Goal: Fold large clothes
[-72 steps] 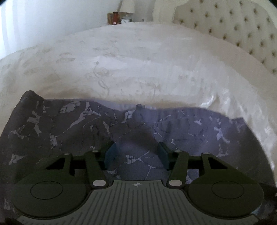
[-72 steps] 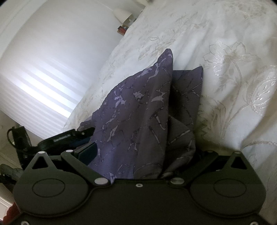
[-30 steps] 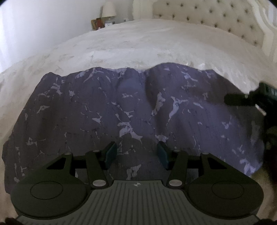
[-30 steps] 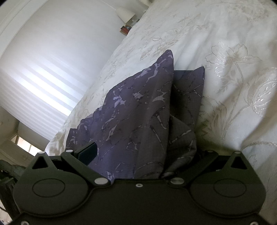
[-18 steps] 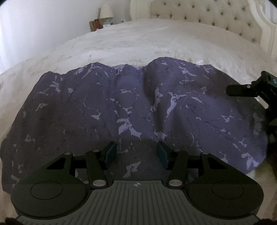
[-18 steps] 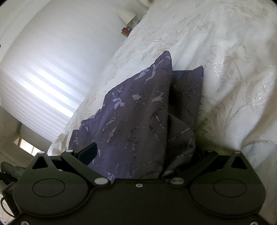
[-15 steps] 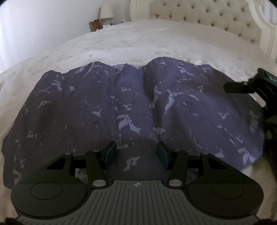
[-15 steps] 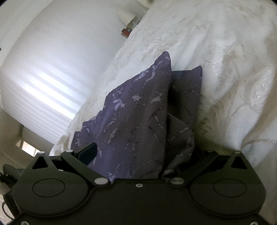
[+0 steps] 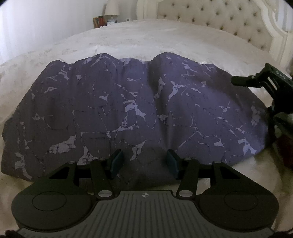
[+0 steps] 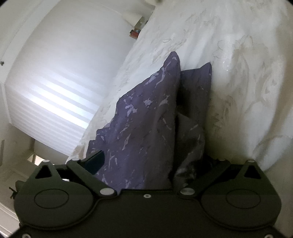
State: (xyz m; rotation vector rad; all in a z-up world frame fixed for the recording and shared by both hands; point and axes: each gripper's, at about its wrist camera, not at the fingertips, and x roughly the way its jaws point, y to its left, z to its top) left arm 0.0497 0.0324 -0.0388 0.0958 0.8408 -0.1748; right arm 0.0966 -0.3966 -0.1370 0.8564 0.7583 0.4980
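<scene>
Garment [image 9: 139,109], purple w/ pale marbled print, lies spread on the bed [image 9: 146,36], near the foot edge; its long axis runs left-right across the left wrist view, far edge rumpled into two humps. Headboard [image 9: 219,20] sits beyond, at the bed's top right corner; lamp [image 9: 111,8] and small items stand past the top left corner.

Left gripper [image 9: 144,162]: fingers spread, nothing between the pads, hovering over the garment's near edge roughly mid-length. Whether they touch the fabric I can't tell.

Right gripper [image 10: 146,168] is at the garment's right end, seen in the left view at the frame's right side [image 9: 265,80]. In its own view, bunched cloth [image 10: 146,128] runs straight back between its fingers; left finger [image 10: 95,161] shows beside the fabric, right one is buried under a dark fold. Looks like it's pinching that end, though pad contact itself is hidden, so that's a judgement.

Key relation: cloth stretches away leftward from the right gripper, while the left gripper is centred on the near edge w/ the far edge directly ahead of its fingers. Likely next: left fingers close on the near hem so both ends can lift for a fold along the long axis. Risk: grabbing only the top layer, since layers at the right end are stacked.
</scene>
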